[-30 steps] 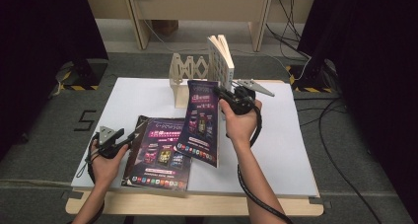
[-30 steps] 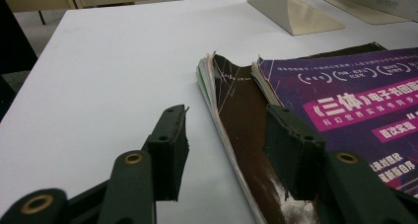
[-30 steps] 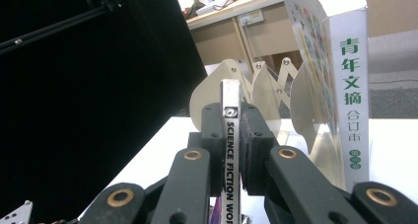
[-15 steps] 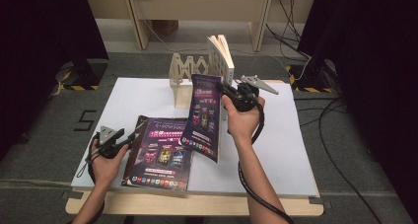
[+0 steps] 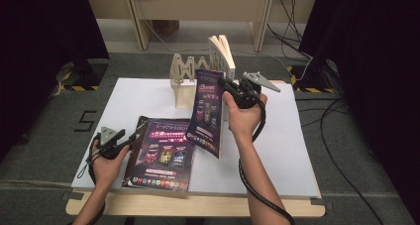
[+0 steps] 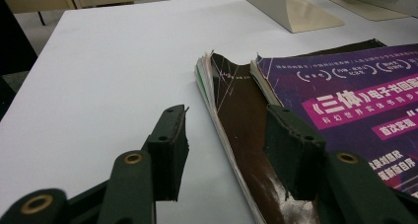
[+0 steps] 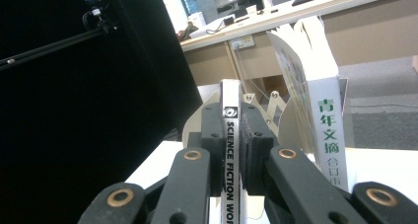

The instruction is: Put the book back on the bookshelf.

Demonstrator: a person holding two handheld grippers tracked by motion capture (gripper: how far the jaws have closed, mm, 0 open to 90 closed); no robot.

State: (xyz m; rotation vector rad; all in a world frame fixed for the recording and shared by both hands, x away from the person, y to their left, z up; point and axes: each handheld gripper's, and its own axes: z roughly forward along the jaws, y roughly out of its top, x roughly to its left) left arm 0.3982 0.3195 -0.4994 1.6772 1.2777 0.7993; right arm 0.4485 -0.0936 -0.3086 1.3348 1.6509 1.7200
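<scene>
Magazine (image 5: 205, 112) tipped steeper since earlier frame, glossy, thin, long axis near upright, spine clamped in right tool (image 7: 232, 135); left tool (image 6: 224, 150) wide, astride flat magazine (image 6: 246, 135) edge.

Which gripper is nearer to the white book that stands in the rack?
The right. The right gripper, shut on the spine of a purple magazine, is just in front of the white book. The left gripper is at the stack of magazines lying flat, far from it.
</scene>
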